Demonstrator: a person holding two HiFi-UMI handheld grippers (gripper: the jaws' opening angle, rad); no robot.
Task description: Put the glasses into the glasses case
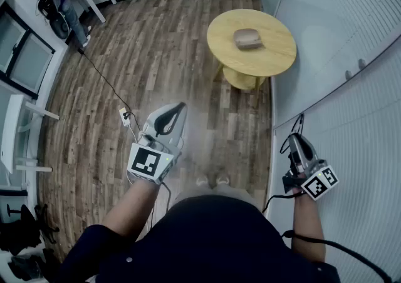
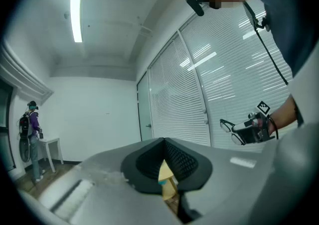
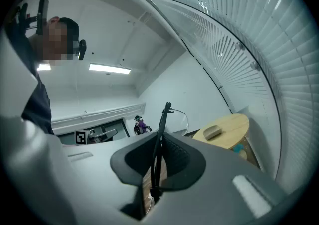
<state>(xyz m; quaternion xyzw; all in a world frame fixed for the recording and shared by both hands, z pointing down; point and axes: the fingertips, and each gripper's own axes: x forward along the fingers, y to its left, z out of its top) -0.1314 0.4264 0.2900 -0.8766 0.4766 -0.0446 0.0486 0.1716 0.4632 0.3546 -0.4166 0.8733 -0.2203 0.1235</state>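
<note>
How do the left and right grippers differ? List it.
The left gripper is shut and empty; the right gripper clamps the glasses. The left is out over the wood floor; the right is beside the blinds. Both are far from the glasses case.

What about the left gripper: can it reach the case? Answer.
Likely not from here: the case sits on the table beyond the left gripper, with only floor between.
</note>
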